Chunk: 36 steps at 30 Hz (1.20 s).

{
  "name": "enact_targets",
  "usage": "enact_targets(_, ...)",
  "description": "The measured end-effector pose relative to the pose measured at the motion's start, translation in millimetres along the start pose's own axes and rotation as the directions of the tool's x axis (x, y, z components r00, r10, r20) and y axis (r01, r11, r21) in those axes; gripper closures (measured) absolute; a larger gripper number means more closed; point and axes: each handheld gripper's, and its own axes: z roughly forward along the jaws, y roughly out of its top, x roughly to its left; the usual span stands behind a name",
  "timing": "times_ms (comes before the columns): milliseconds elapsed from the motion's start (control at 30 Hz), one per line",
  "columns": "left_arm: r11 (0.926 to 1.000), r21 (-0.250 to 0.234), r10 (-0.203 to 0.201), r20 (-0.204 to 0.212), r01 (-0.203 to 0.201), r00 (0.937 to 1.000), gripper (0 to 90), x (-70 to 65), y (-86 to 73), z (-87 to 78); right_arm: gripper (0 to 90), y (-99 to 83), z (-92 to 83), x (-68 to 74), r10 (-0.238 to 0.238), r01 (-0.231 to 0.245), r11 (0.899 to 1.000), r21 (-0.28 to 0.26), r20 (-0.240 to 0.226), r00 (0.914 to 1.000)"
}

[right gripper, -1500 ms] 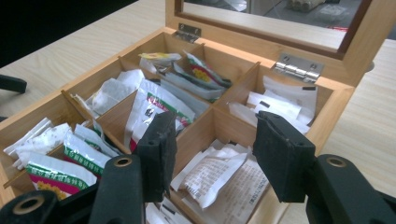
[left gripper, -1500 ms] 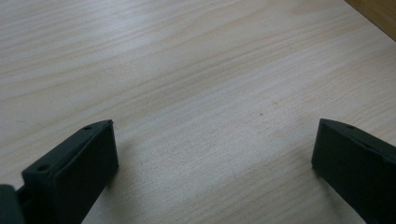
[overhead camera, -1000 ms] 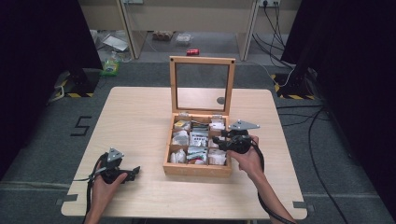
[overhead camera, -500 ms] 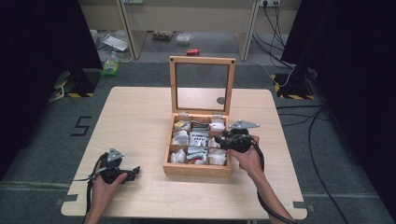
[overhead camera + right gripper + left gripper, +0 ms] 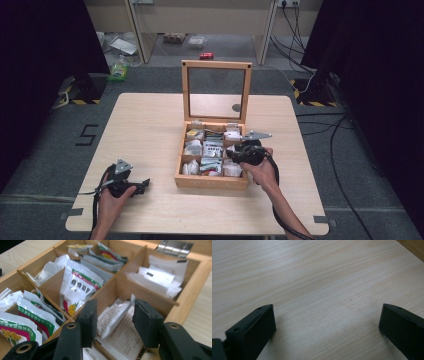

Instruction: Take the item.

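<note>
Jaws of the right gripper (image 5: 113, 315) are partly spread, straddling a white sachet (image 5: 113, 317) that stands tilted in the wooden tea box (image 5: 210, 182), in a compartment on the box's right side; pads look near but not yet pressed on it. Sachet's long axis runs up and away betw. the jaws, so a straight close is judged enough. Left gripper (image 5: 327, 320) jaws are spread wide over bare table (image 5: 312, 277), nothing betw. them; it is held well apart from the box, so the right hand is nearer.

Printed packets (image 5: 77, 288) w/ green-red bands are resolved in the right gripper view; the upright glass lid (image 5: 216, 92) is seen in the high view.
</note>
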Motion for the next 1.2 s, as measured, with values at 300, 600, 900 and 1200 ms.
enact_targets(300, 1.0000, 0.000, 0.000, 0.000, 0.000, 1.0000, 0.0, 0.0, 0.0, 0.0, 70.3, -0.7, 3.5, 4.9, -0.033, 0.034, 0.999, -0.014, 0.028, 0.9991)
enact_targets(600, 1.0000, 0.001, 0.003, 0.001, -0.003, 1.0000, 0.1, 0.0, -0.2, -0.3, 80.9, -3.4, 5.0, 7.0, -0.078, 0.080, 0.996, -0.041, 0.044, 0.9960)
enact_targets(900, 1.0000, 0.001, 0.004, 0.002, -0.004, 1.0000, 0.0, 0.0, -0.3, -0.4, 84.0, 0.9, -5.1, 2.3, -0.046, 0.049, 0.994, -0.095, 0.031, 0.9984)
enact_targets(1200, 1.0000, 0.002, 0.004, 0.002, -0.004, 1.0000, 0.0, 0.0, -0.3, -0.5, 84.4, 7.2, -21.1, -5.4, -0.003, 0.004, 0.987, -0.160, 0.010, 1.0000)
